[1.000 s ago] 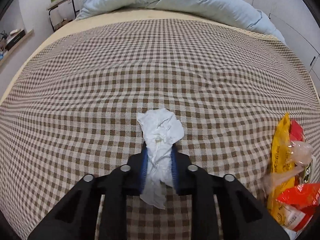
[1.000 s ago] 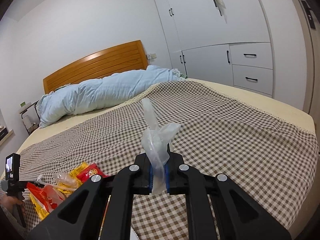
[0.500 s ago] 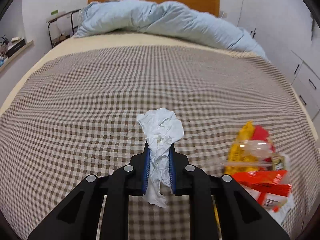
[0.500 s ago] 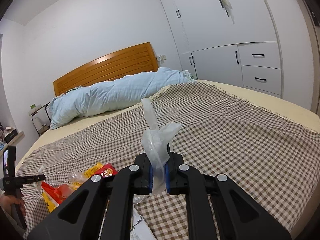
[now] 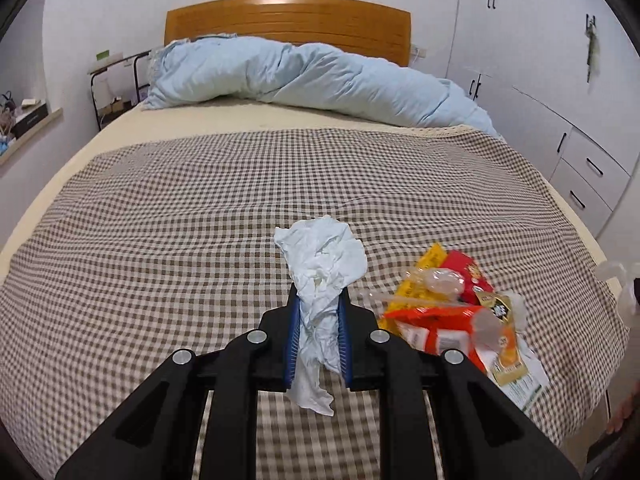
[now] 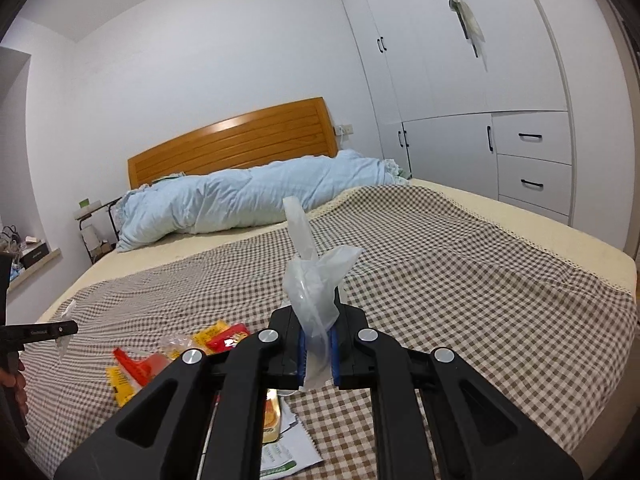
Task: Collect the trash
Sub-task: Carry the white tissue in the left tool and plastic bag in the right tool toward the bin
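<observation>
- Left claw (image 5: 318,320): clamped on crumpled tissue (image 5: 322,256), held above checked bedspread (image 5: 200,220).
- Right claw (image 6: 318,350): clamped on clear plastic bag (image 6: 316,284).
- Snack wrappers (image 5: 452,312): lying on bed, near foot edge.

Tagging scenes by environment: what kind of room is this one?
A home bedroom, almost certainly. A bed with a wooden headboard and a bunched light-blue duvet fills the view, covered by a brown checked bedspread. White built-in wardrobes with drawers line the wall beside it.
</observation>
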### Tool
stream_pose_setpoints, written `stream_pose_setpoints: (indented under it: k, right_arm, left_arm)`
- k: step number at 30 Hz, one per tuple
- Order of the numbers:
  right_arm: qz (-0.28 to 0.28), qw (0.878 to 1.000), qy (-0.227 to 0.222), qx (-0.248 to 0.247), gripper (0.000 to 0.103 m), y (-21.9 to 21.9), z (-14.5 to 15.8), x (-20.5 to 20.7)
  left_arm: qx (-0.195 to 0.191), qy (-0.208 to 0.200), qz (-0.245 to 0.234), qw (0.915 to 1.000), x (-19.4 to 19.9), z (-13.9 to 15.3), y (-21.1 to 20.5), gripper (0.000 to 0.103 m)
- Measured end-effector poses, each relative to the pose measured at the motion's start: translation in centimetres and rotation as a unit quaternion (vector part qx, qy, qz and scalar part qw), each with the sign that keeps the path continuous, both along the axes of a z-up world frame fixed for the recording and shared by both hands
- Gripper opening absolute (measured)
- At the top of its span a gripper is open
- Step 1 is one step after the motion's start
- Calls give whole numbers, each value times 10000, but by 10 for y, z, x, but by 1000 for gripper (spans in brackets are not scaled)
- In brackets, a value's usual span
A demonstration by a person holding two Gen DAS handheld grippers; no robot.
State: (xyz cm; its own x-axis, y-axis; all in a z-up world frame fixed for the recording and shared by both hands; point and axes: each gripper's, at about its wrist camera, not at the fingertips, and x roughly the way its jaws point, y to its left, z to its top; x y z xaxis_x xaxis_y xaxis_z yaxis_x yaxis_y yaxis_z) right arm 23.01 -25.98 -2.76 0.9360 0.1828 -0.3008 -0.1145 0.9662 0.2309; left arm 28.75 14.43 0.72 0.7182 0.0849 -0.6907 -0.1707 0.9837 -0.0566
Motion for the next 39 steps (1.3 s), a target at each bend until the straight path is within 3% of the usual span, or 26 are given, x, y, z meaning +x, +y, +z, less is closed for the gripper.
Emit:
stream_pose_setpoints:
  k: [16,39]
  right_arm:
    - [218,9997,-96,101,9,-5,18,-71]
    - [425,9988,-211,-114,9,-10,14,-161]
  left_arm:
    - [55,-495,-267,9984,-89,43,-36,14]
    - [-254,-1112,-986,9886,-191,61,-89,14]
